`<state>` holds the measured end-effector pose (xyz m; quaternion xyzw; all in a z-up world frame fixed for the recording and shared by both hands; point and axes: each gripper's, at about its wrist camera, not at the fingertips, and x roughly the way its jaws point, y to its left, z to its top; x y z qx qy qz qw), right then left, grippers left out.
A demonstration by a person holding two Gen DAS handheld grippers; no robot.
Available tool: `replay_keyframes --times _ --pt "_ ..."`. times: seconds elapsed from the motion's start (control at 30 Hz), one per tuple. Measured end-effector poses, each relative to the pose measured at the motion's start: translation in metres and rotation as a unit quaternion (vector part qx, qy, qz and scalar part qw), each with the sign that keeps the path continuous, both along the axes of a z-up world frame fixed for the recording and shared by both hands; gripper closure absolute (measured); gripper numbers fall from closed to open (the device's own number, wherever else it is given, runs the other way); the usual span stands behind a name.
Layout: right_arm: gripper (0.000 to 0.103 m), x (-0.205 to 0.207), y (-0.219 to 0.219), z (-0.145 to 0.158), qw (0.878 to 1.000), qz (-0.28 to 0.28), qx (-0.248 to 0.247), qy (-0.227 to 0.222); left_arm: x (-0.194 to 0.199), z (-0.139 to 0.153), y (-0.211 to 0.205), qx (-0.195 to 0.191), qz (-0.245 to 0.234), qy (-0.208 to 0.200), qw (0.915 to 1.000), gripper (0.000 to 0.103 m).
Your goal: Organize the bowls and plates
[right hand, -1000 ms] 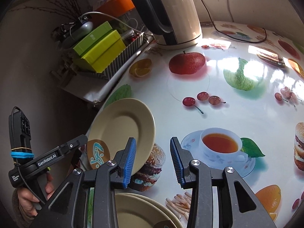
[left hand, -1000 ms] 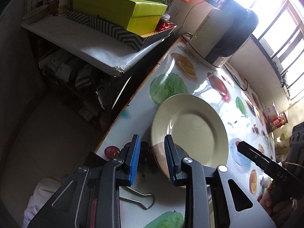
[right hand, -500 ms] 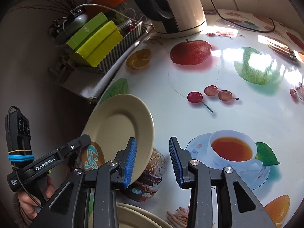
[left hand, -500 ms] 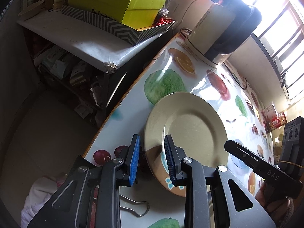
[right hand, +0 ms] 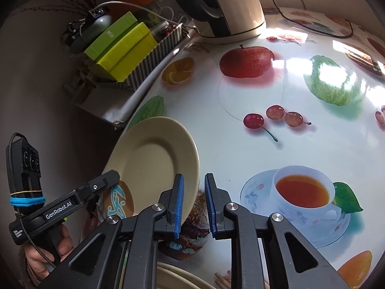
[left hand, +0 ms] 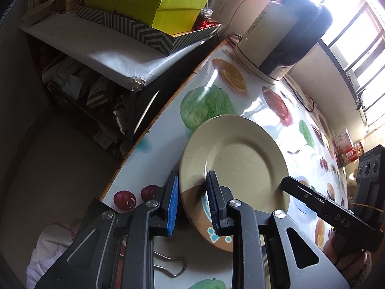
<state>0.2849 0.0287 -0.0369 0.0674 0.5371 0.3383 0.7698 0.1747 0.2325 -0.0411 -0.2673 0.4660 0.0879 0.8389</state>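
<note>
Left wrist view: left tongs (left hand: 192, 175) clamped on the near rim of a beige plate (left hand: 240, 159), one blue pad outside the rim at 7 o'clock of the plate, the other over its upper face. Gripped just at the plate's brown patch with a blue motif. Plate tilted over the fruit-print table (left hand: 156, 159), close to the table's edge. At 4 o'clock of the plate, a black finger of the right tongs (left hand: 288, 185) lying on the rim; second finger hidden. Gripping that tool, a hand (left hand: 349, 257) at the frame's 4 o'clock. At 1 o'clock of the frame, a cream and black kettle (left hand: 276, 36) on the table; at 11 o'clock, green boxes (left hand: 144, 2) stacked on a shelf. Below the tongs at 6 o'clock, a wire binder clip (left hand: 168, 267) flat on the table.

Right wrist view: right tongs (right hand: 193, 178) at the plate's (right hand: 149, 159) 4 o'clock edge, jaws just closed further with the rim between them. Left pad overlapping the rim; a sliver of table print showing between rim and right pad, so cannot tell if the pads press. Plate raised and tilted above the table (right hand: 240, 156), its lower edge over a printed burger. At 8 o'clock of the plate, the left tongs (right hand: 113, 177) on the rim, held by a hand (right hand: 48, 252) at the frame's 7 o'clock. At 6 o'clock of the frame, rims of more beige plates (right hand: 178, 277), partly hidden by the tongs. Kettle (right hand: 228, 4) at 12 o'clock
</note>
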Motion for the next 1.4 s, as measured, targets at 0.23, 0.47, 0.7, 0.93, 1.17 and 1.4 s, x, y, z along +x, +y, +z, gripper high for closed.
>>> replay_keyframes --times 0.23,0.47,0.7,0.93,1.17,1.4 --pt "0.089 0.001 0.001 0.0 1.0 0.001 0.004 0.002 -0.001 0.001 0.0 0.001 0.003 -0.001 1.0 0.08" --pt "0.09 0.001 -0.001 -0.002 1.0 -0.006 0.01 0.007 0.0 0.003 -0.002 0.009 0.001 -0.001 1.0 0.08" --pt "0.09 -0.001 -0.004 0.0 1.0 -0.013 0.009 0.004 0.0 0.004 -0.005 0.004 -0.002 -0.002 1.0 0.08" --pt "0.09 -0.004 -0.011 0.008 1.0 -0.018 0.015 -0.003 -0.003 0.012 -0.01 0.005 -0.008 -0.012 0.9999 0.08" --pt "0.09 -0.013 -0.022 0.02 0.999 -0.024 0.024 -0.011 -0.01 0.023 -0.018 0.008 -0.014 -0.024 0.9996 0.08" --pt "0.09 -0.028 -0.034 0.032 0.999 -0.029 0.03 -0.021 -0.023 0.032 -0.028 0.007 -0.019 -0.034 0.9992 0.08"
